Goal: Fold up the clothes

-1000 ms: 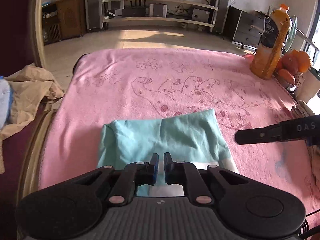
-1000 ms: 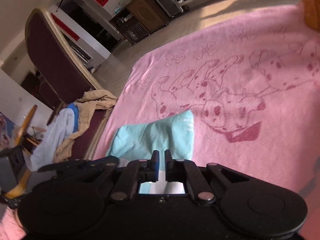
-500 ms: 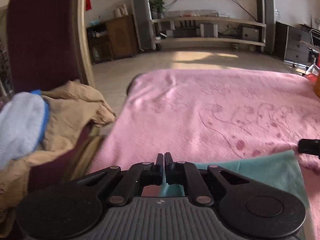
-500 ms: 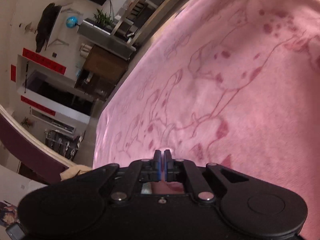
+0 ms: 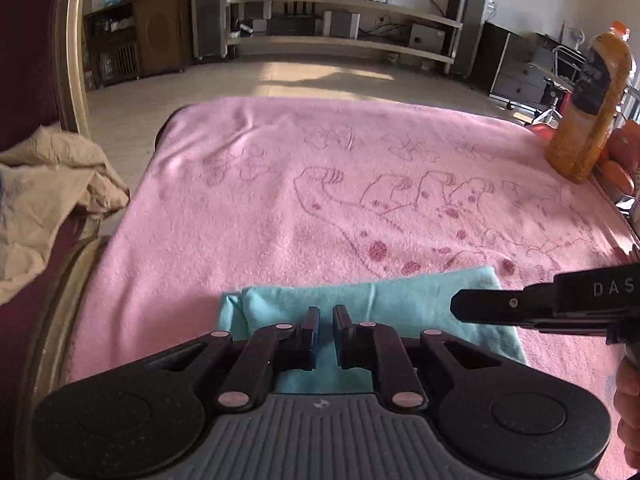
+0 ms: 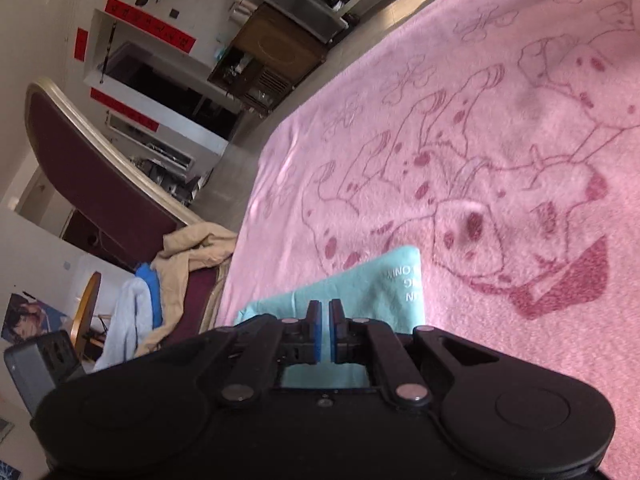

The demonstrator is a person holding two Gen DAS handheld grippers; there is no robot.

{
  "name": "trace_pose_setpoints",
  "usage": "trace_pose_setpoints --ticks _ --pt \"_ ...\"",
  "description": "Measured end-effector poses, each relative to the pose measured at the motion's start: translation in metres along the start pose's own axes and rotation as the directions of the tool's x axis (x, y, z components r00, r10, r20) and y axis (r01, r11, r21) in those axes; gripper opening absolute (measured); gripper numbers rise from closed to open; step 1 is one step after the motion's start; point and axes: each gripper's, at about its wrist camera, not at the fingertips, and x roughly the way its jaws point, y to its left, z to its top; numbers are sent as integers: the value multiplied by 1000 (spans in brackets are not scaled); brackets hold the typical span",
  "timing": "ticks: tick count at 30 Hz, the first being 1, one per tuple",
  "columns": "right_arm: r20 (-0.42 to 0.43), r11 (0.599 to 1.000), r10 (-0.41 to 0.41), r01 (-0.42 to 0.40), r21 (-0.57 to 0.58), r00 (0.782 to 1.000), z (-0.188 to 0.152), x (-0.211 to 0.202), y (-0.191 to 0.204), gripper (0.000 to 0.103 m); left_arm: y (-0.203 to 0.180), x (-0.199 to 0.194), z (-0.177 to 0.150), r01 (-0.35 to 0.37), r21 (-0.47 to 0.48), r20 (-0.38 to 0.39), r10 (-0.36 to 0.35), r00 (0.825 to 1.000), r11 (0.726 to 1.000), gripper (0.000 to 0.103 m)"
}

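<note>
A beige garment (image 5: pixel 48 196) is heaped on the chair at far left, beside the pink blanket (image 5: pixel 280 208) covering the counter. The folded teal garment (image 5: pixel 372 300) lies at the blanket's near edge. Above it hover the left claw (image 5: pixel 326 328) and, further right, the right claw (image 6: pixel 325 330), each narrowly parted and gripping nothing.

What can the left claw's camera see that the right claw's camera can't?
Only the left wrist view shows the orange bottle at the far right of the blanket, and the right claw from the side, above the cloth. Only the right wrist view shows the white letters printed on the cloth and a blue garment on the beige pile. Both show the folded teal cloth on the pink blanket, and the beige clothes heaped on the dark red chair.
</note>
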Motion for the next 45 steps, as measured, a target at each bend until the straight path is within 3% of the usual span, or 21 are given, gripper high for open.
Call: trace_pose_setpoints --ticks 1,2,3,6,10,16,20,25,28,33,36,38,41,45 --pt "-7 1000 -10 10 4 1000 0 3 -2 5 5 3 -1 -10 -23 8 11 1000 1000 14" --pt "22 999 -28 28 27 999 3 -6 -6 3 8 2 1 -97 -31 33 99 995 995 14" --pt "51 998 -47 44 50 998 5 -16 -10 1 11 0 4 -192 -41 60 194 979 981 15" --pt "134 988 -107 90 122 985 12 -43 -23 6 22 -18 14 -329 -97 88 337 937 939 14" --pt "229 967 -189 141 211 955 21 -82 -36 7 25 -67 20 -261 -123 73 271 960 957 22" --pt "187 987 -153 139 85 970 -6 -169 11 11 6 -138 -7 -165 13 30 165 986 986 25" --pt "144 991 -133 132 19 981 -43 -203 42 13 0 -160 -42 -145 123 -28 149 988 982 26" --pt "23 993 -116 117 -17 993 -91 -171 48 15 -6 -151 -86 -48 133 -112 64 992 990 25" --pt "-45 992 -119 116 -52 992 -114 -134 46 12 -13 -142 -100 26 105 -106 -14 994 994 24" --pt "-104 990 -97 84 -116 990 -127 -100 42 10 -27 -127 -115 90 140 -139 -71 988 986 17" --pt "-134 986 -116 97 -138 984 -130 -86 33 11 -27 -117 -121 32 175 -191 2 982 984 21" --pt "-147 980 -155 132 -151 977 -131 -85 27 0 -20 -120 -120 19 149 -207 13 978 989 24" --pt "-165 975 -204 185 -124 965 -127 -97 23 0 -8 -130 -119 -29 125 -227 57 972 992 20" --pt "-128 980 -186 176 -88 974 -117 -133 26 14 7 -154 -104 -40 70 -169 52 984 997 18"
